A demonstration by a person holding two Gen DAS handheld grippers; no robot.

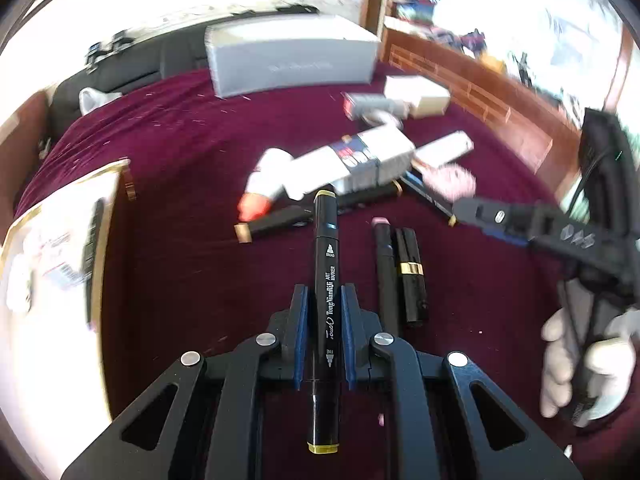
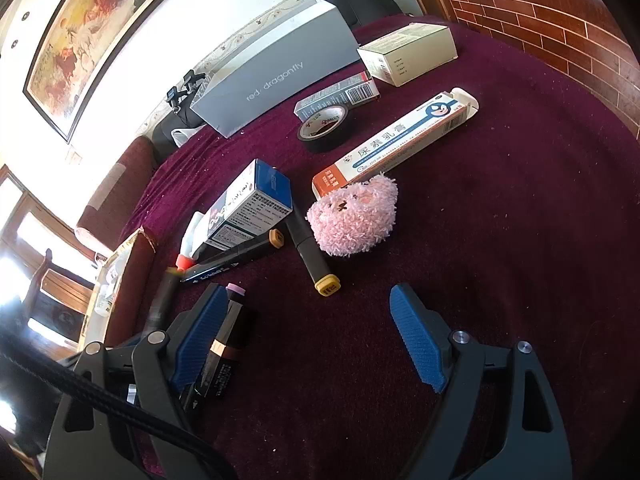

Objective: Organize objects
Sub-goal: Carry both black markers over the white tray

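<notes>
My left gripper [image 1: 325,294] is shut on a black art marker [image 1: 326,256] with yellow end caps, held lengthwise between the blue pads above the maroon cloth. Beside it on the cloth lie a pink-capped marker [image 1: 385,272] and a black lipstick [image 1: 412,276] with a gold band. My right gripper [image 2: 309,292] stands open with nothing between its fingers. Its left finger is next to the lipstick [image 2: 224,344]. Just ahead of it lie a yellow-capped marker [image 2: 310,252] and a pink fluffy toy [image 2: 354,216].
A gold-rimmed tray [image 1: 116,208] sits at the left. Farther back lie a blue-and-white box [image 2: 248,204], a long ointment box [image 2: 400,140], a tape roll [image 2: 326,126], a grey box [image 2: 276,76] and a white box [image 2: 408,54]. A gloved hand [image 1: 580,360] holds the right gripper.
</notes>
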